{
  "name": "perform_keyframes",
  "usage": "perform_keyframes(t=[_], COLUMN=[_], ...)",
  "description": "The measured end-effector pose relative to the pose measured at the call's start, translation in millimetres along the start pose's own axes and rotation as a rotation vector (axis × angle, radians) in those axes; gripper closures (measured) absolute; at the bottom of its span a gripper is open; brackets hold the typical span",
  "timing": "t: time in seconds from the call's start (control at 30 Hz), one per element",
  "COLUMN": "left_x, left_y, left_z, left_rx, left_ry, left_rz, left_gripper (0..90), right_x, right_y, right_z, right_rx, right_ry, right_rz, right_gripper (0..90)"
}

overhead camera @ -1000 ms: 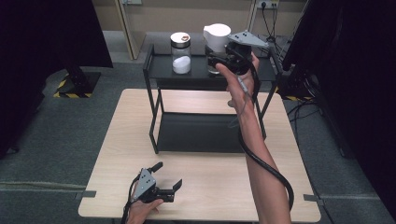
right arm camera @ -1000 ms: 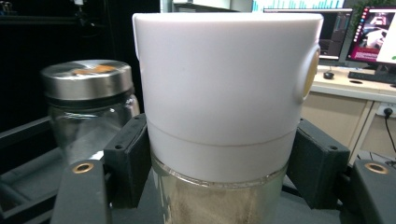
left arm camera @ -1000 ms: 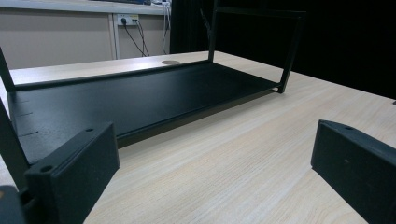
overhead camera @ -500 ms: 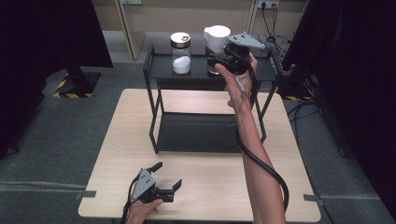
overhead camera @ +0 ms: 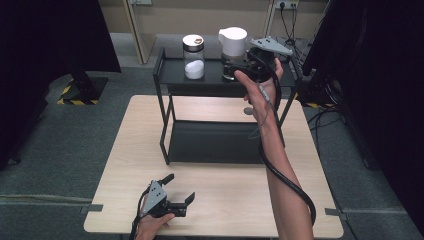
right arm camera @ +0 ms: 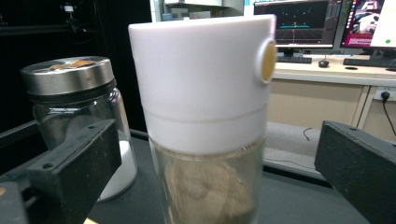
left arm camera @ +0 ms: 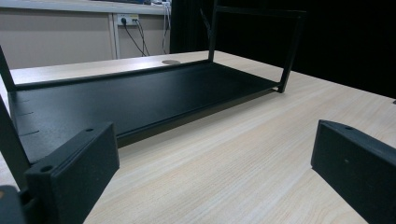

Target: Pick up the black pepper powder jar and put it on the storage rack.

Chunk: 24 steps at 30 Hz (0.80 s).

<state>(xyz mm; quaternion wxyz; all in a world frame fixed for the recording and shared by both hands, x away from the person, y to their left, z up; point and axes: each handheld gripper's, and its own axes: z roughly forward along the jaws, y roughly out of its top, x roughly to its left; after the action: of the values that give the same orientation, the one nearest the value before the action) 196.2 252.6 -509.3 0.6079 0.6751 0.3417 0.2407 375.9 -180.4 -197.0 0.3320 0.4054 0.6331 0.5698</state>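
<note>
Right tool (overhead camera: 235, 67) jaws just opened wide, white-lidded jar (right arm camera: 205, 116) between, unpressed, on shelf (overhead camera: 210, 80). Release step; next: straight withdrawal. Left tool (overhead camera: 172, 192) open, empty.

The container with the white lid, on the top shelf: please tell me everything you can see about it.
The container with the white lid stands upright on the black rack's top shelf, right of a glass jar with a metal lid. Its tall white lid looks like plastic and bears a round yellowish button; the clear body below holds something brownish. The right gripper has just been opening: its jaws stand wide on either side, and nothing seems to touch the container except the shelf.
</note>
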Motion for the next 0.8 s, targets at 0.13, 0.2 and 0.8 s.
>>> perform_keyframes(t=[0.13, 0.2, 0.8], left_x=[-0.1, -0.1, 0.0], left_y=[-0.1, -0.2, -0.3], left_z=[0.2, 0.4, 0.4], left_rx=[0.000, 0.001, 0.002], left_ry=[-0.001, 0.000, 0.006], left_rz=[0.001, 0.001, 0.000], left_gripper=[0.4, 0.4, 0.4], right_x=[-4.2, -7.3, -15.2], right_y=[-6.3, -9.9, -40.2], right_z=[-11.4, -18.7, -65.3], right_rx=[-0.020, -0.028, -0.089], right_ry=[0.015, 0.033, 0.157], right_rz=[-0.001, -0.010, -0.032], right_gripper=[0.4, 0.4, 0.4])
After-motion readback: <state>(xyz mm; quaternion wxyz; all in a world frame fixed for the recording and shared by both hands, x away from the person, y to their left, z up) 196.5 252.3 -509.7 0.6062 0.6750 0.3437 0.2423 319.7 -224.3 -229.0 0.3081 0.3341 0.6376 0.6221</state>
